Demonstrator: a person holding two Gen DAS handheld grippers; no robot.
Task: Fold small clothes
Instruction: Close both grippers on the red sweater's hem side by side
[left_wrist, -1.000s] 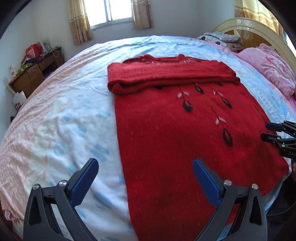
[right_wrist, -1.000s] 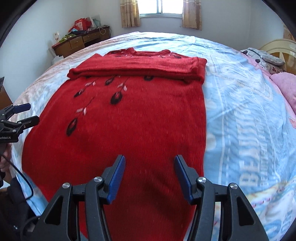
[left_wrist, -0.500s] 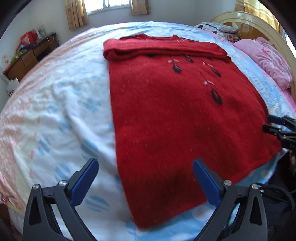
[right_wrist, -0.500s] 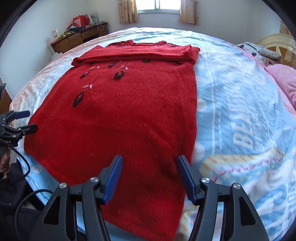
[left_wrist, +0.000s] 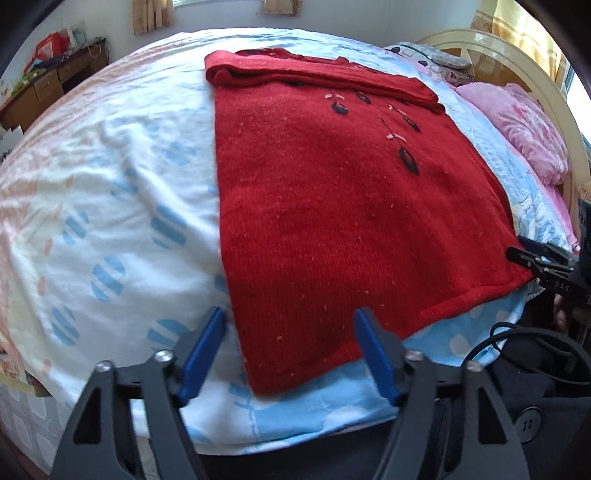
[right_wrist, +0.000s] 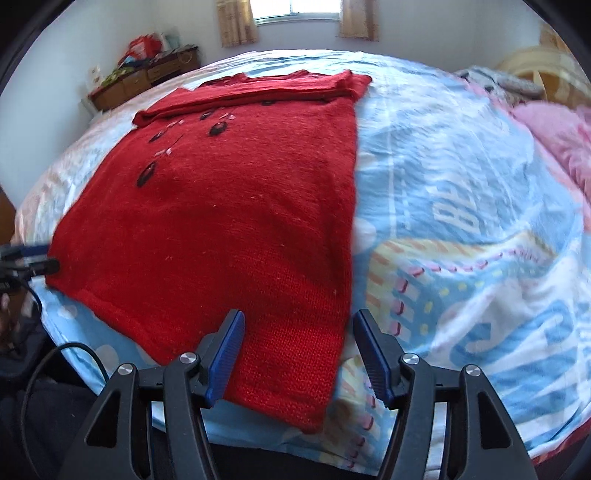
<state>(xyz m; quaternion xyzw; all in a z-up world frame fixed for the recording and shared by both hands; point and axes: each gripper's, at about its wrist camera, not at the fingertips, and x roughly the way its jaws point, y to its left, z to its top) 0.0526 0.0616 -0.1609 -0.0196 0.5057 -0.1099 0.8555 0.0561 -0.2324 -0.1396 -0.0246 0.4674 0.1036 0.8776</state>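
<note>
A red knitted sweater (left_wrist: 332, 206) with dark leaf embroidery lies flat on the bed, its sleeves folded across the far end. It also shows in the right wrist view (right_wrist: 221, 221). My left gripper (left_wrist: 290, 354) is open and empty, its jaws either side of the sweater's near left hem corner. My right gripper (right_wrist: 297, 356) is open and empty, its jaws either side of the near right hem corner. The right gripper shows at the right edge of the left wrist view (left_wrist: 543, 258); the left gripper shows at the left edge of the right wrist view (right_wrist: 29, 262).
The bed has a pale patterned sheet (left_wrist: 110, 184) that is blue with lettering on the other side (right_wrist: 461, 221). A pink pillow (left_wrist: 524, 133) and cream headboard (left_wrist: 517, 62) are at the right. A wooden desk (right_wrist: 144, 79) stands by the far wall. Black cables (left_wrist: 517, 339) hang near the bed edge.
Both grippers have pulled back toward the near bed edge and now frame the sweater's hem corners. The left gripper's jaws have narrowed. The sweater has not moved.
</note>
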